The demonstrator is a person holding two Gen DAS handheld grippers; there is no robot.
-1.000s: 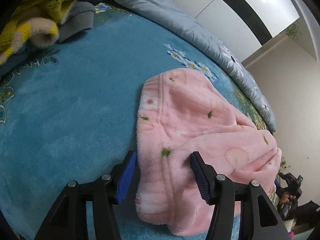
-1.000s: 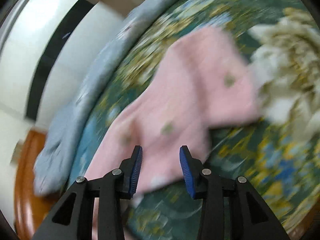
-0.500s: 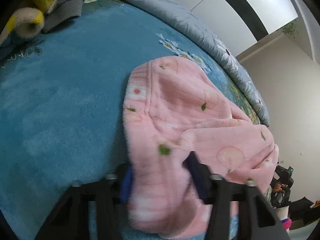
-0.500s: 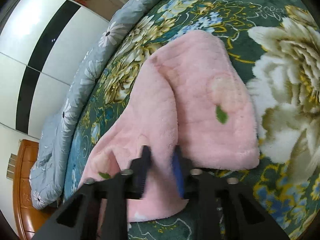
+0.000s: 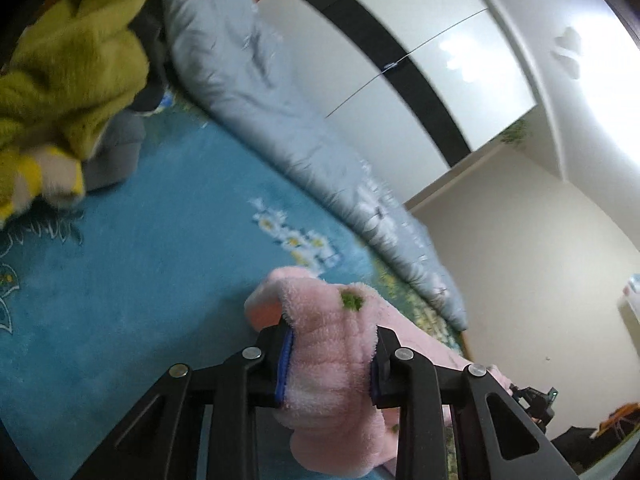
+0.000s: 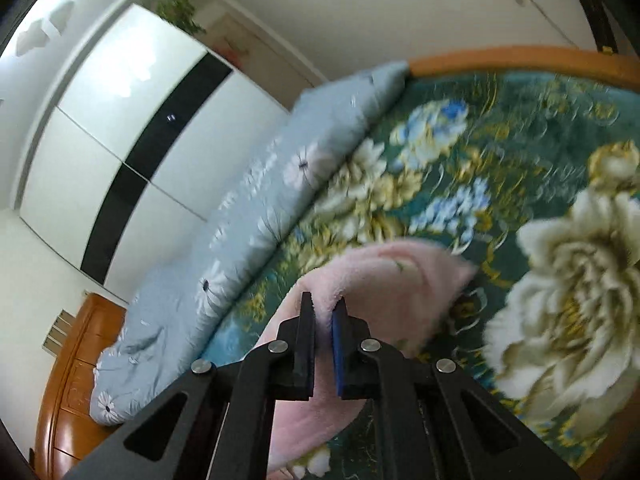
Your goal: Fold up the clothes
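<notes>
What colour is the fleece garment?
Pink fluffy fleece garment with small green specks; clearest in the left wrist view.

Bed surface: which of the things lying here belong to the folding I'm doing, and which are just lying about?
In the job:
- fluffy pink fleece garment, pinched by the left gripper and the right gripper

Lying about:
- yellow-green knit garment
- grey garment
- grey-blue floral quilt

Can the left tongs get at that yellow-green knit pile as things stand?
Probably not yet. The left tongs are shut on a thick bunch of the pink fleece garment, so they are occupied. The yellow-green knit pile lies off across the blue blanket, nothing between.
</notes>
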